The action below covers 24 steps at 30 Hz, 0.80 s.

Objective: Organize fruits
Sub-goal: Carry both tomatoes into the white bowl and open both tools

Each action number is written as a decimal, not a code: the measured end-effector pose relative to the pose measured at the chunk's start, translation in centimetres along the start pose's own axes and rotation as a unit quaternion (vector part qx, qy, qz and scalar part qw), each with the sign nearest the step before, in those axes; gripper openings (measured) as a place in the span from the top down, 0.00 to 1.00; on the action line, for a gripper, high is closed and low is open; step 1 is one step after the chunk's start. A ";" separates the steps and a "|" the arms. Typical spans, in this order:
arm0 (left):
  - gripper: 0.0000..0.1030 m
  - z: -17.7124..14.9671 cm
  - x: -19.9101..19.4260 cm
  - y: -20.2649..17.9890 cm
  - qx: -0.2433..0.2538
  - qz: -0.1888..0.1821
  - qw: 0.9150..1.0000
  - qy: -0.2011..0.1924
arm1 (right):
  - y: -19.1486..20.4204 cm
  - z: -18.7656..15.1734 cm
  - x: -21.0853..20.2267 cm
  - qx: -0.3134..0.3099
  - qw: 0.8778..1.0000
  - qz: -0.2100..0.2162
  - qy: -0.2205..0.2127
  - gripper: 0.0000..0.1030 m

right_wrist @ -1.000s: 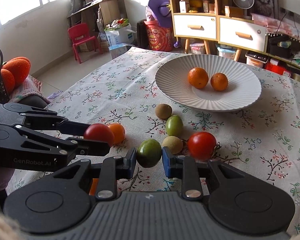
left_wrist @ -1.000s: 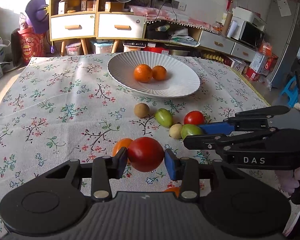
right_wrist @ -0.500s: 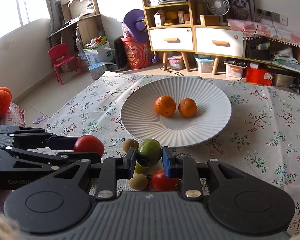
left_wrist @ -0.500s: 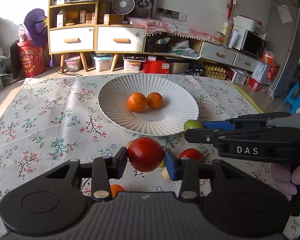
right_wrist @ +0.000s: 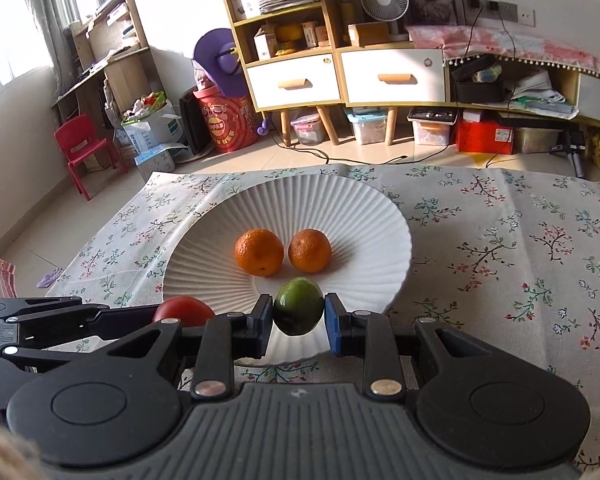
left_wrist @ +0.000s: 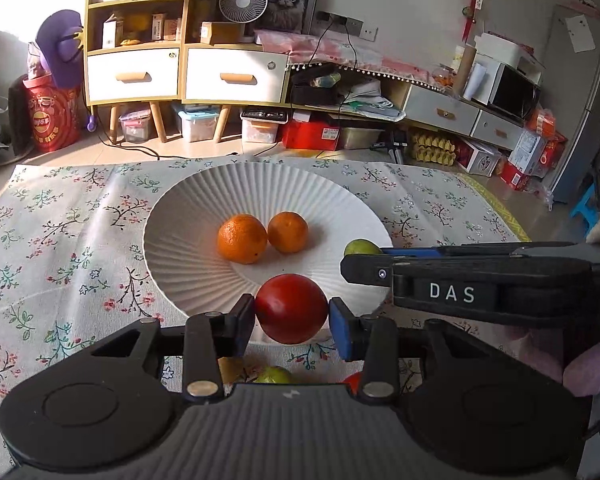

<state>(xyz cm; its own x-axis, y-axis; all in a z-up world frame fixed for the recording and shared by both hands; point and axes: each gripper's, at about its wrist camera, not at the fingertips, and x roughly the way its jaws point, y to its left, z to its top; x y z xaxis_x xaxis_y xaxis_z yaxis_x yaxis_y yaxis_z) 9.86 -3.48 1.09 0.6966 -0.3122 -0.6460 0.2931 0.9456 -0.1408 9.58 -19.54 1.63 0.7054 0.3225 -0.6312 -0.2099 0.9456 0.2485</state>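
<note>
Two oranges (left_wrist: pixel 242 239) already lie in the white plate (left_wrist: pixel 180 216), while the left tongs (left_wrist: pixel 291 316) clamp a red tomato (left_wrist: pixel 291 308) and the right tongs (right_wrist: pixel 298 316) clamp a green fruit (right_wrist: pixel 299 306) over its near rim, not yet released, and a few fruits (left_wrist: pixel 274 376) wait on the tabletop (left_wrist: pixel 60 240).

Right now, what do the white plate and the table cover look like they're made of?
White plate: probably glazed ceramic, going by its fluted ridges and soft sheen, though melamine is possible. Table cover: printed woven fabric, matte, with fold creases and a floral pattern.
</note>
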 end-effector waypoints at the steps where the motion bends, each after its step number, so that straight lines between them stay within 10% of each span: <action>1: 0.61 0.1 0.5 -0.1 0.002 0.001 1.000 0.000 | -0.3 0.2 0.3 0.008 1.000 0.002 0.001 0.76; 24: 0.61 0.9 3.8 0.4 0.007 0.018 1.000 0.005 | -1.2 1.0 3.2 0.022 0.999 0.013 0.033 0.76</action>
<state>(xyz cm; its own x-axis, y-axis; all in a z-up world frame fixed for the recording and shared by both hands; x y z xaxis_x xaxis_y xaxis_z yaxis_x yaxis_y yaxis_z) 13.27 -4.39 -0.74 0.7000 -0.2766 -0.6584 0.2767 0.9550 -0.1071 12.75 -19.67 0.06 0.6531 0.3506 -0.6712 -0.1965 0.9345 0.2970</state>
